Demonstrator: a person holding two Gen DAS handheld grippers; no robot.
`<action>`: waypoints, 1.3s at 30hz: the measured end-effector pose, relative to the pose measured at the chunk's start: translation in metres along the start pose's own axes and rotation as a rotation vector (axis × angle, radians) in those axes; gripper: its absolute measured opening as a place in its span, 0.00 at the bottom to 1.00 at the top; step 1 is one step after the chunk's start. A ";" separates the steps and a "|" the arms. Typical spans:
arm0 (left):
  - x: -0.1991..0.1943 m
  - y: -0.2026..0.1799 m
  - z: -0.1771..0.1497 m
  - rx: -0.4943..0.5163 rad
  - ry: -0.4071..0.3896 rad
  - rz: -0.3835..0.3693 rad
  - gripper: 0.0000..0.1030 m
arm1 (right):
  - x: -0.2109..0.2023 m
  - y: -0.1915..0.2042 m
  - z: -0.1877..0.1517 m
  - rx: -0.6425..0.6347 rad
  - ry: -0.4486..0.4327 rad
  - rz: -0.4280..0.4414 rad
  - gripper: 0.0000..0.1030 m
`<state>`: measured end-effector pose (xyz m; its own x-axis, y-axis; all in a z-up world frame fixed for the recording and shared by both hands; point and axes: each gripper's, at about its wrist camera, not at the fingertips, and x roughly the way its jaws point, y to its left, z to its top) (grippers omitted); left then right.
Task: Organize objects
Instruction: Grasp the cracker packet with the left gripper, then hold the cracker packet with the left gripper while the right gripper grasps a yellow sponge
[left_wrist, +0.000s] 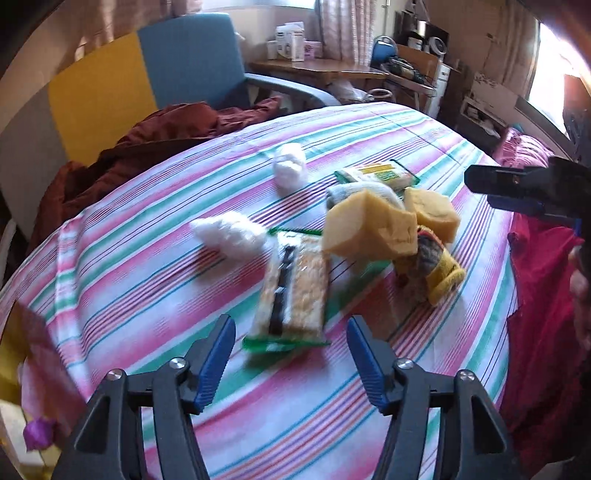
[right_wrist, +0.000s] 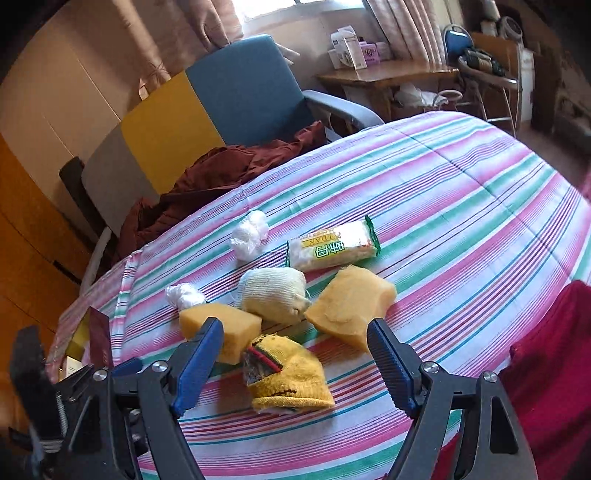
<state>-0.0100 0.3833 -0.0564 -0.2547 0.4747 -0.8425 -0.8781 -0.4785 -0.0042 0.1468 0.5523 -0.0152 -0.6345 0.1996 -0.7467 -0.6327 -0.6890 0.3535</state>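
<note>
On the striped bed cover lie two snack packets, two yellow sponges, two rolled socks and two white plastic wads. My left gripper is open, just short of the near snack packet. Behind it are a sponge, a second sponge, a yellow sock and a wad. My right gripper is open and empty, above the yellow sock, between the left sponge and the right sponge. A cream sock and the far packet lie beyond.
A dark red cloth is heaped at the bed's far edge before a blue chair. A red cloth lies at the right. A second wad sits near the far packet. Boxes sit off the bed's left edge.
</note>
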 end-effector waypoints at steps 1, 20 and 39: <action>0.006 -0.003 0.005 0.019 0.003 -0.003 0.66 | 0.000 0.001 0.000 0.001 0.003 0.005 0.78; 0.049 0.017 0.002 -0.093 0.061 0.040 0.47 | 0.016 0.032 -0.010 -0.154 0.035 0.056 0.79; -0.011 0.018 -0.090 -0.152 -0.043 0.041 0.47 | 0.053 0.095 -0.042 -0.374 0.118 0.133 0.73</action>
<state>0.0136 0.3031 -0.0954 -0.3092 0.4825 -0.8195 -0.7958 -0.6031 -0.0548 0.0717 0.4678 -0.0449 -0.6307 0.0258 -0.7756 -0.3301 -0.9135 0.2380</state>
